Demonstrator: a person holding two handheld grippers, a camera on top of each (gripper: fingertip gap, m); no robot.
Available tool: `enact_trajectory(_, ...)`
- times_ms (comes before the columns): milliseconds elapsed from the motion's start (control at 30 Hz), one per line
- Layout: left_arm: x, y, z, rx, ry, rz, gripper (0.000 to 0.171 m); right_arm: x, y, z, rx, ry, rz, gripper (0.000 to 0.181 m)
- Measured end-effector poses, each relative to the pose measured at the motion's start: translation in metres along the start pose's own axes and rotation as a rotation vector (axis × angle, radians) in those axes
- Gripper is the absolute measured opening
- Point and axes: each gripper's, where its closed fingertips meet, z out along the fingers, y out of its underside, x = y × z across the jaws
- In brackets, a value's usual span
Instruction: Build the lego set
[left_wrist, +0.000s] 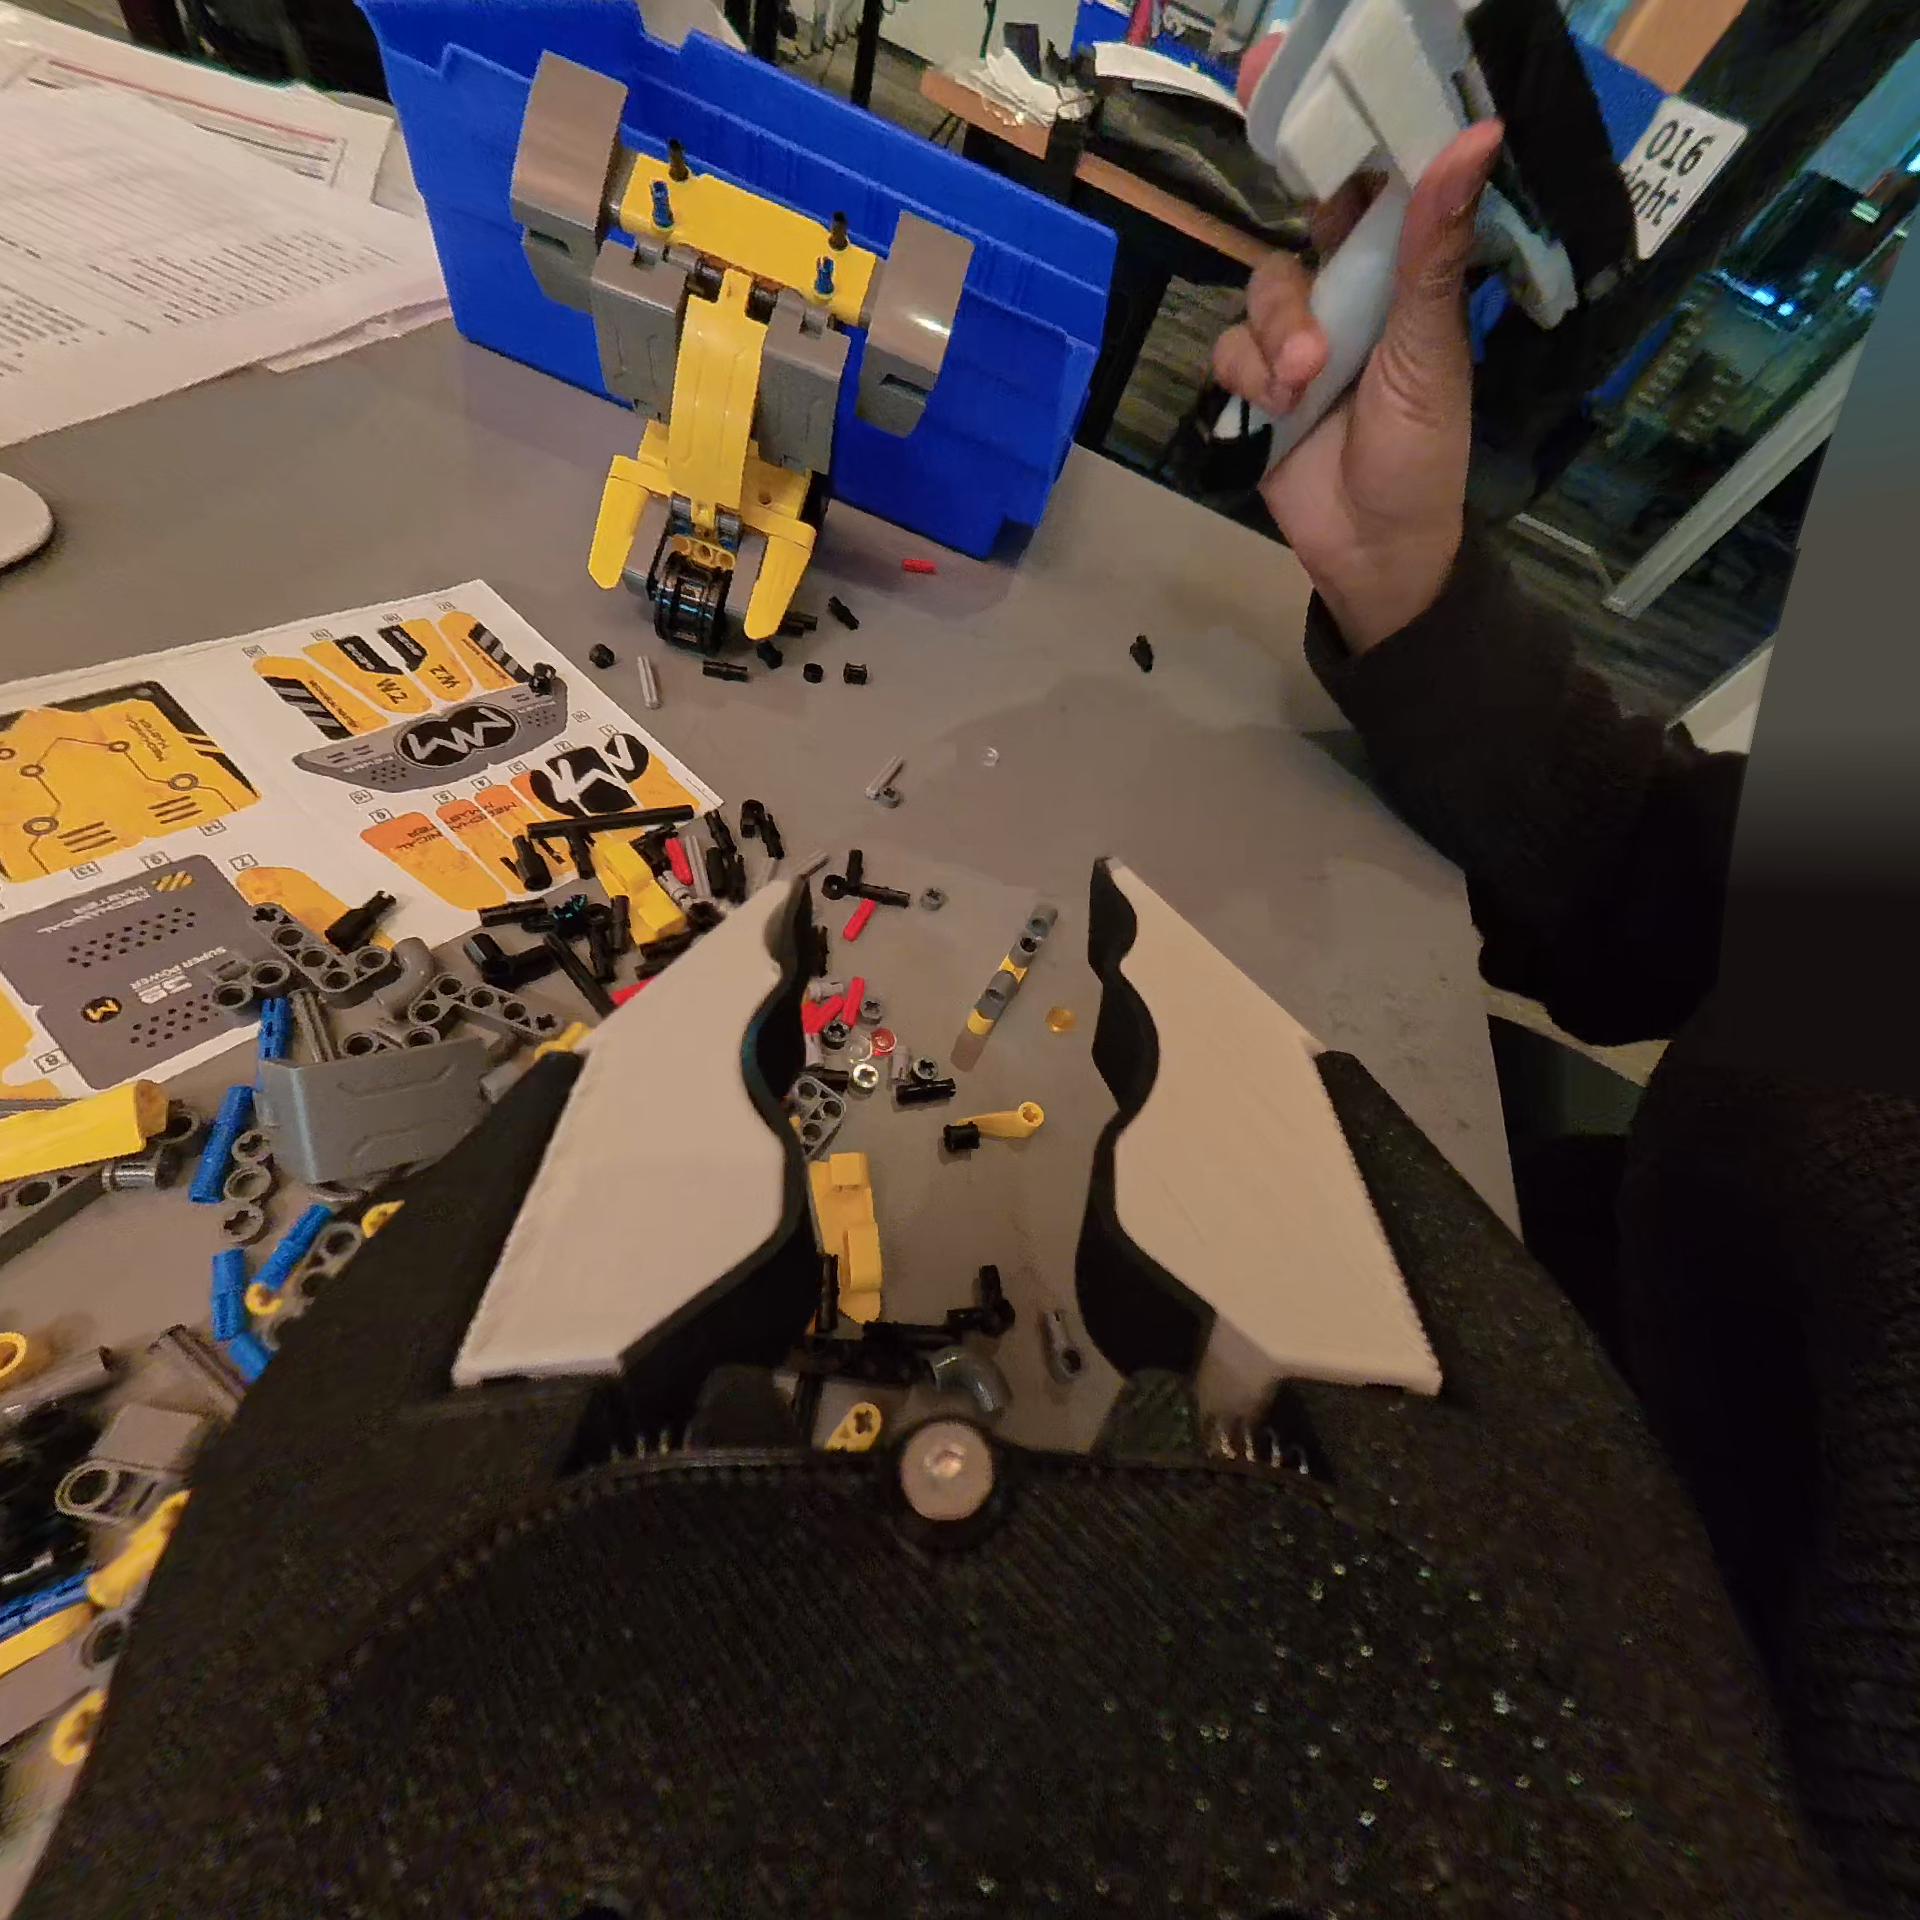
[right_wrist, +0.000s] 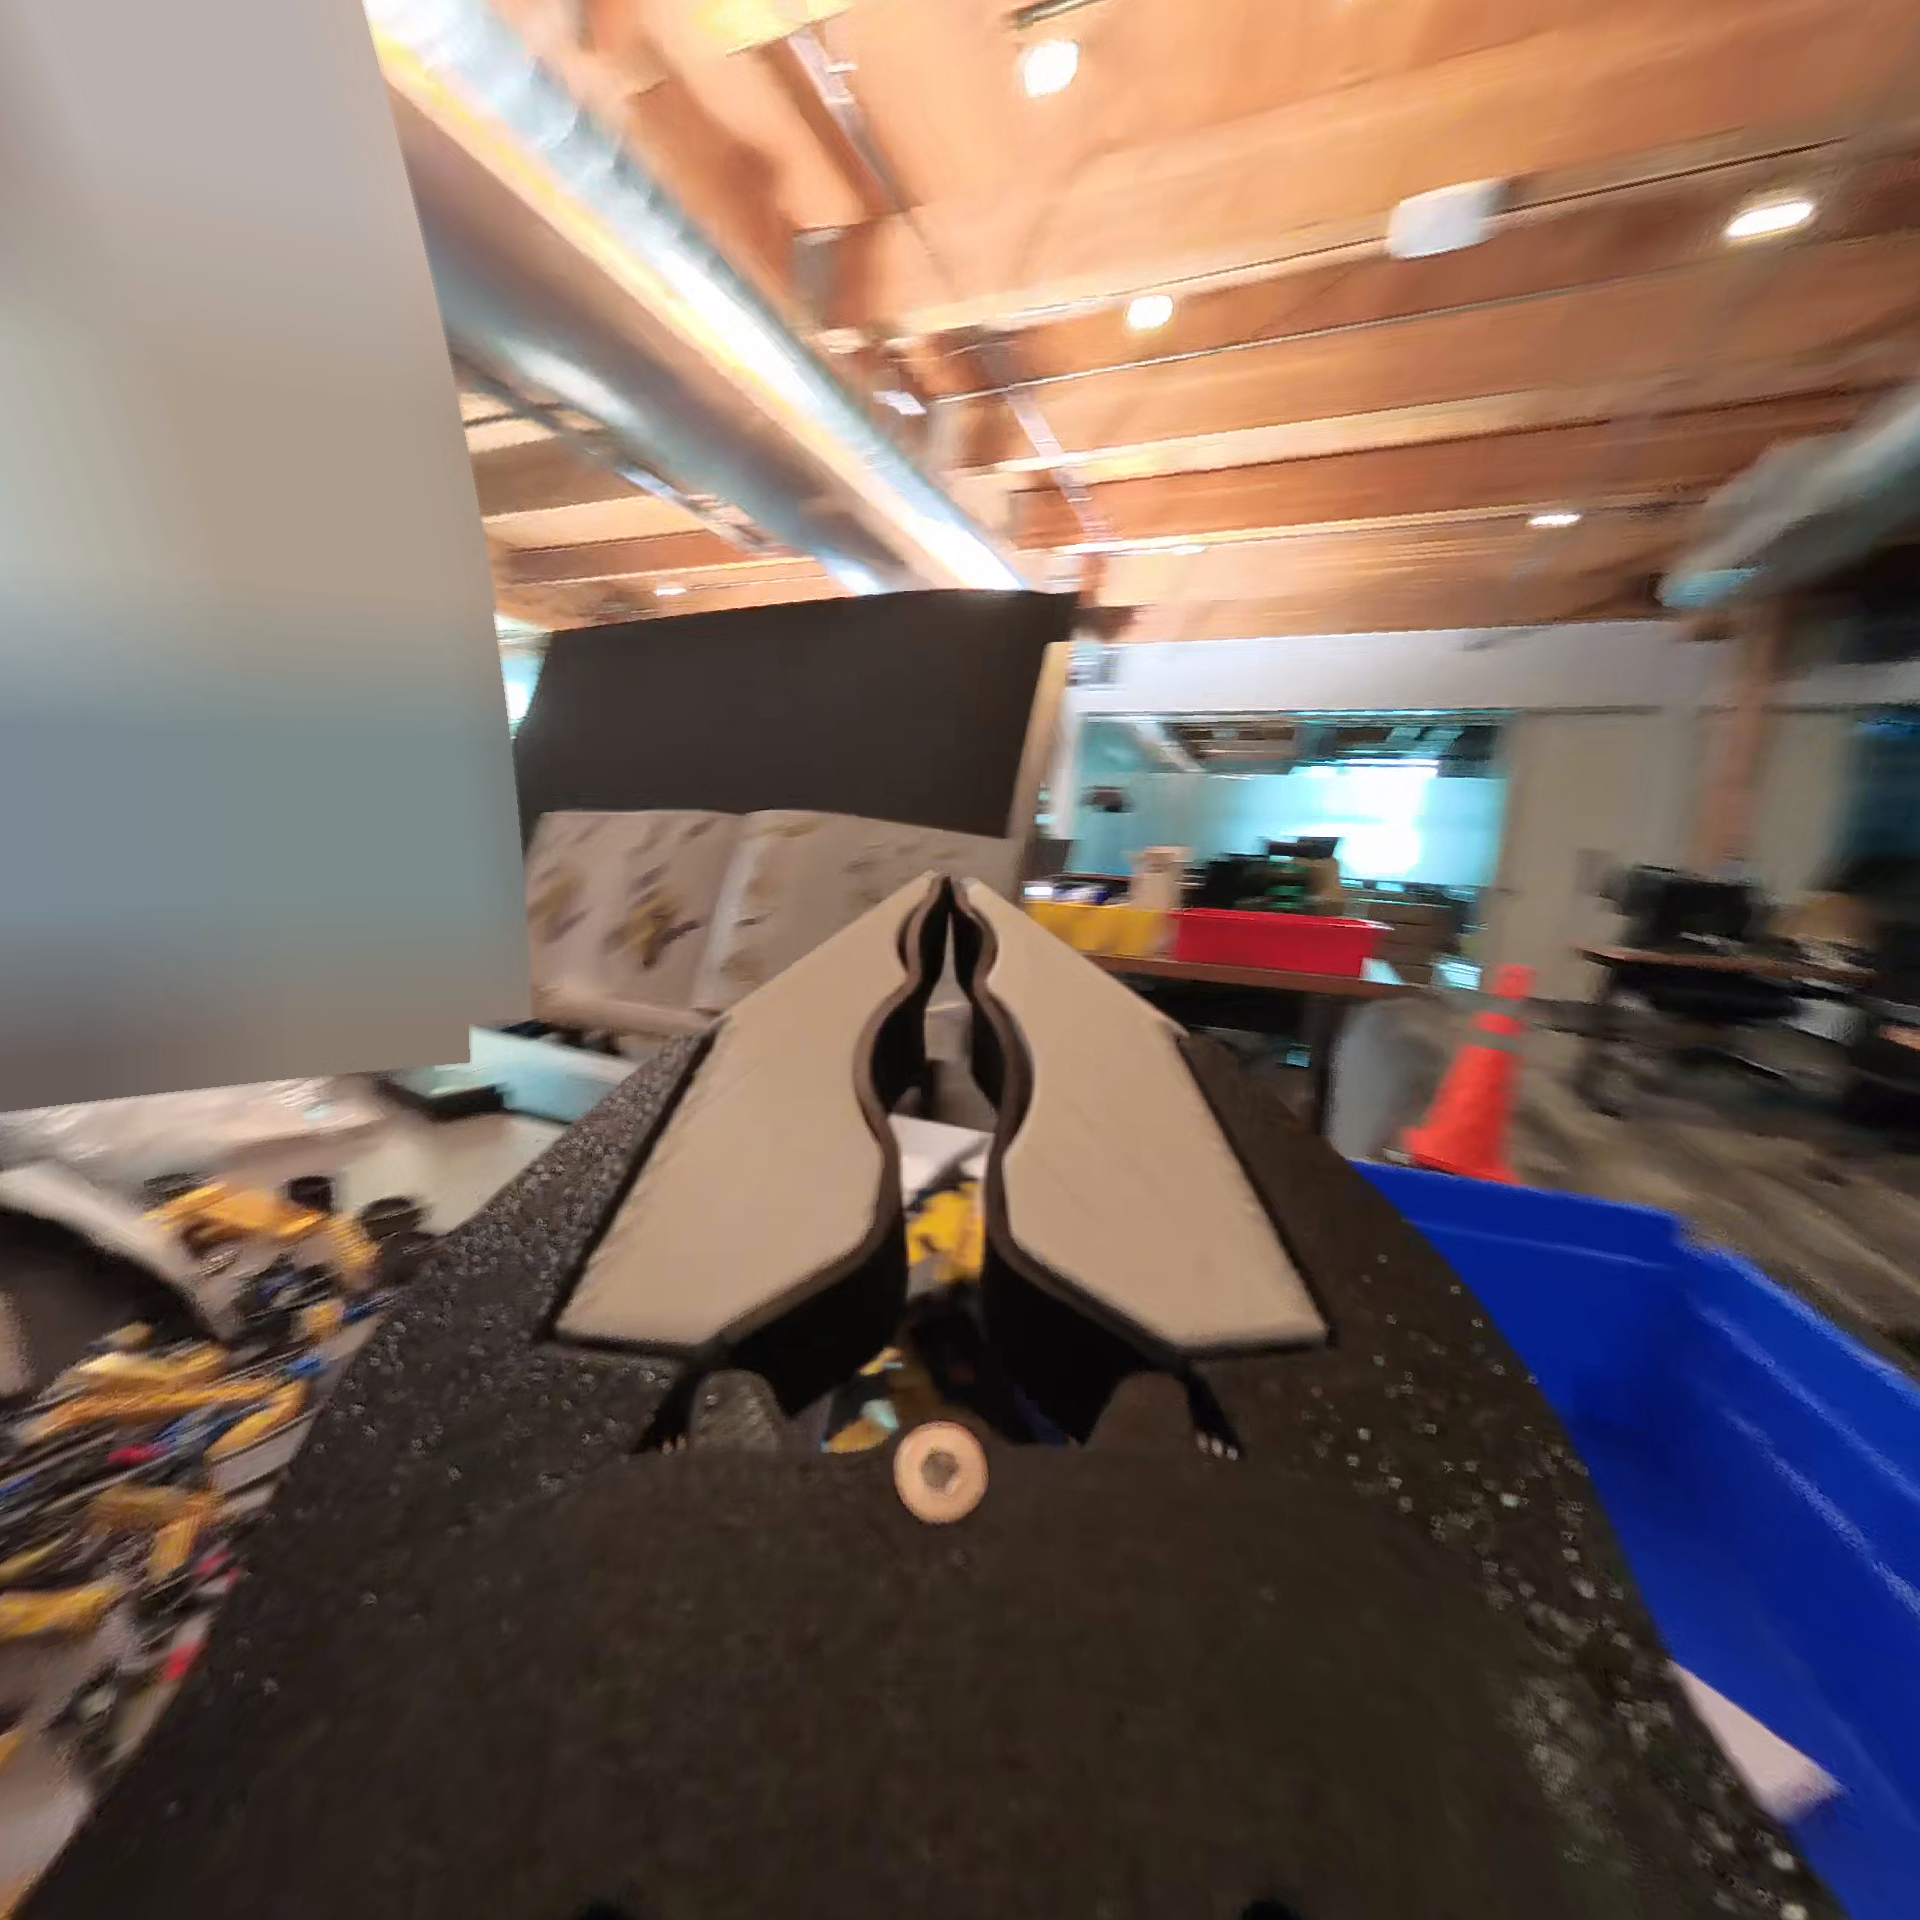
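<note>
Grey tabletop (left_wrist: 1195, 727) fills the left wrist view, strewn with small building-toy parts; nearest, at lower centre, the left gripper (left_wrist: 951, 883) hangs with its fingers spread wide and nothing between them, above a scatter of loose pins (left_wrist: 883, 1049) and a yellow piece (left_wrist: 847, 1216); to the left lie grey beams and blue pins over a sticker sheet (left_wrist: 312, 790); farther up, a half-built yellow model (left_wrist: 717, 416) leans against a blue bin (left_wrist: 935, 312), with printed papers (left_wrist: 156, 208) at upper left. At upper right a hand (left_wrist: 1382, 395) holds the right gripper's handle raised clear of the table. In the right wrist view, blurred by motion, the right gripper (right_wrist: 948, 883) points up toward a wooden ceiling, its fingers pressed together at the tips and gripping nothing I can see; an orange cone (right_wrist: 1475, 1081) stands far off. My judgement: the pins are tiny and crowded, so a wide closing could catch several or flick one off the edge; the leaning model could topple if the bin is nudged.
</note>
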Motion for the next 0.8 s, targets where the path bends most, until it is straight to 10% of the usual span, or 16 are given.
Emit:
enact_trajectory(300,0.001,-0.009,-0.005,0.046,0.007,-0.013,0.051,0.025,0.015,-0.033,-0.110,0.131,-0.014,0.000)
enact_trajectory(433,-0.006,-0.009,-0.006,0.052,-0.025,-0.009,0.051,-0.015,0.085,-0.053,-0.594,0.035,0.248,0.019)
enact_trajectory(567,-0.006,-0.010,-0.005,0.061,-0.018,-0.026,0.050,-0.013,0.149,-0.081,-0.905,0.083,0.004,0.018)
enact_trajectory(800,-0.007,-0.011,-0.006,0.059,-0.053,0.011,0.050,0.014,0.139,-0.089,-0.862,0.156,0.080,0.000)
